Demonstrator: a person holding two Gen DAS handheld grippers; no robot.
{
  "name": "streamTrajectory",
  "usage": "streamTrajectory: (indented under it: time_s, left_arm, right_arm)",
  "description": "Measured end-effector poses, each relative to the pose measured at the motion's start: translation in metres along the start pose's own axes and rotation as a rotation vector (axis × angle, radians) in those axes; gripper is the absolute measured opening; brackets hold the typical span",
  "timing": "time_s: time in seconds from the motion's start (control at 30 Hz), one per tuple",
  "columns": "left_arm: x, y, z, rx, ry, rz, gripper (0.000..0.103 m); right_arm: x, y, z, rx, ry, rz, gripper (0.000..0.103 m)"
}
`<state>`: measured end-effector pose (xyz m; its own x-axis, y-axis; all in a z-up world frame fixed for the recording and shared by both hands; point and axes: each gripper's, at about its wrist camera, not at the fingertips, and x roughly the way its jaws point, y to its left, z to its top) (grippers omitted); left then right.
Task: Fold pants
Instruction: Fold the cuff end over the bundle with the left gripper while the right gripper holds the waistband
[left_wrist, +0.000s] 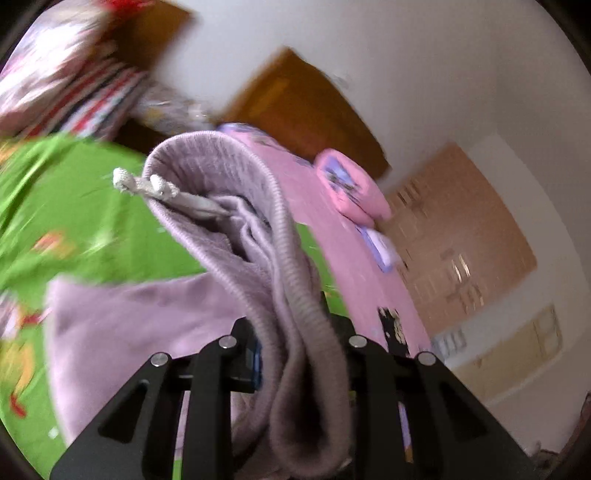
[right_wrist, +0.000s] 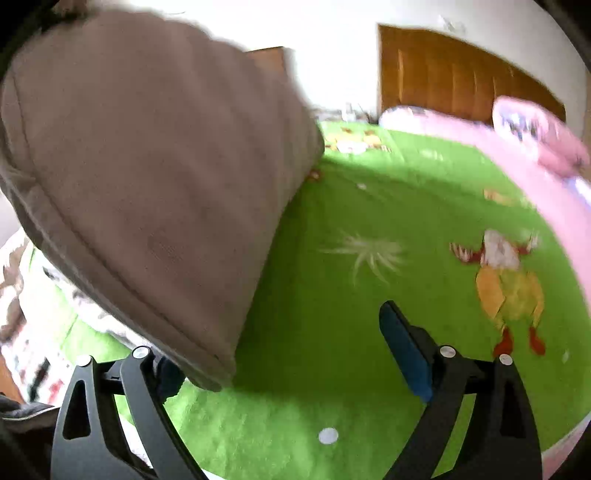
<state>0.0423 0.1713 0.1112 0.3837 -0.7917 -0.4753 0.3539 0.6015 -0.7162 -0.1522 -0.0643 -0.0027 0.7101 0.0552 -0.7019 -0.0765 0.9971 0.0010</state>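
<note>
The pants (left_wrist: 255, 236) are pale lilac knit with a ribbed waistband and a grey drawstring (left_wrist: 162, 192). In the left wrist view my left gripper (left_wrist: 295, 339) is shut on the bunched waistband and holds it up above the green blanket (left_wrist: 74, 206); more of the pants lies below on the left. In the right wrist view my right gripper (right_wrist: 288, 350) is open and holds nothing; its blue pad (right_wrist: 406, 350) shows. A hanging fold of the pants (right_wrist: 155, 177) drapes over the left finger and hides its tip.
The green blanket (right_wrist: 369, 295) has cartoon prints. A pink blanket (left_wrist: 332, 229) and a pink pillow (left_wrist: 351, 184) lie along the far side. A wooden headboard (right_wrist: 461, 81) stands against the white wall. Striped bedding (left_wrist: 74, 92) is piled at the top left.
</note>
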Motion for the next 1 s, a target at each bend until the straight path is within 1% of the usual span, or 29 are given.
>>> streamTrajectory:
  time_s: [0.03, 0.07, 0.1, 0.13, 0.17, 0.2, 0.23, 0.27, 0.33, 0.4, 0.47, 0.53, 0.6, 0.63, 0.67, 0.7, 0.77, 0.83, 0.87, 0.93, 0.97, 1.0]
  left_arm:
    - [-0.006, 0.037, -0.014, -0.066, -0.004, 0.026, 0.023]
    - [-0.004, 0.082, -0.035, -0.154, 0.007, 0.065, 0.024]
    - [-0.001, 0.106, -0.046, -0.204, 0.017, 0.083, 0.024]
    - [0.012, 0.142, -0.070, -0.277, 0.045, 0.110, 0.024]
    - [0.019, 0.163, -0.087, -0.313, 0.047, 0.097, 0.024]
    - [0.015, 0.171, -0.096, -0.317, -0.009, 0.030, 0.024]
    - [0.009, 0.171, -0.101, -0.308, -0.048, -0.009, 0.024]
    - [0.006, 0.168, -0.102, -0.298, -0.060, -0.001, 0.024]
    - [0.009, 0.158, -0.098, -0.250, -0.072, 0.048, 0.024]
    - [0.012, 0.152, -0.093, -0.234, -0.064, 0.081, 0.024]
    - [0.009, 0.132, -0.087, -0.168, -0.067, 0.129, 0.024]
    - [0.007, 0.113, -0.088, -0.122, -0.064, 0.162, 0.024]
    - [0.013, 0.128, -0.092, -0.159, -0.033, 0.177, 0.025]
    - [0.012, 0.144, -0.097, -0.207, -0.030, 0.143, 0.025]
    - [0.007, 0.153, -0.101, -0.238, -0.052, 0.094, 0.026]
    - [0.006, 0.157, -0.099, -0.244, -0.061, 0.083, 0.026]
    - [0.005, 0.153, -0.103, -0.234, -0.075, 0.089, 0.027]
    - [0.005, 0.148, -0.101, -0.222, -0.065, 0.108, 0.029]
    - [0.001, 0.146, -0.101, -0.218, -0.061, 0.132, 0.034]
    - [-0.019, 0.135, -0.101, -0.210, -0.075, 0.221, 0.054]
    - [-0.034, 0.125, -0.098, -0.197, -0.110, 0.317, 0.080]
    - [-0.043, 0.116, -0.096, -0.189, -0.145, 0.394, 0.090]
  right_arm:
    - [0.002, 0.002, -0.003, -0.013, 0.007, -0.008, 0.089]
    - [0.006, 0.002, -0.006, -0.015, 0.021, -0.012, 0.090]
    - [0.012, 0.001, -0.010, -0.004, 0.049, 0.004, 0.090]
    - [0.013, -0.001, -0.012, 0.016, 0.051, 0.022, 0.091]
    - [0.013, -0.002, -0.012, 0.026, 0.059, 0.032, 0.091]
    - [0.013, -0.003, -0.009, 0.021, 0.061, 0.033, 0.091]
    - [0.012, -0.001, -0.010, 0.013, 0.065, 0.030, 0.091]
    - [0.012, -0.002, -0.008, 0.011, 0.065, 0.029, 0.091]
    - [0.013, -0.003, -0.007, 0.018, 0.067, 0.031, 0.091]
    - [0.013, -0.005, -0.006, 0.022, 0.071, 0.039, 0.091]
    - [0.009, -0.001, -0.005, 0.001, 0.062, 0.030, 0.091]
    - [0.014, -0.003, -0.002, -0.010, 0.063, 0.034, 0.091]
    - [0.019, -0.008, -0.003, 0.017, 0.069, 0.069, 0.092]
    - [0.019, -0.008, -0.002, 0.008, 0.069, 0.067, 0.092]
    - [0.019, -0.007, -0.002, -0.006, 0.070, 0.063, 0.092]
    - [0.019, -0.007, -0.001, -0.010, 0.072, 0.066, 0.092]
    - [0.019, -0.008, -0.002, -0.008, 0.076, 0.076, 0.092]
    - [0.018, -0.008, -0.001, -0.025, 0.088, 0.095, 0.092]
    - [0.014, -0.010, 0.000, -0.044, 0.102, 0.123, 0.092]
    - [0.004, -0.014, -0.002, -0.069, 0.112, 0.189, 0.092]
    - [-0.007, -0.019, -0.004, -0.087, 0.113, 0.286, 0.092]
    - [-0.017, -0.021, -0.004, -0.091, 0.093, 0.344, 0.092]
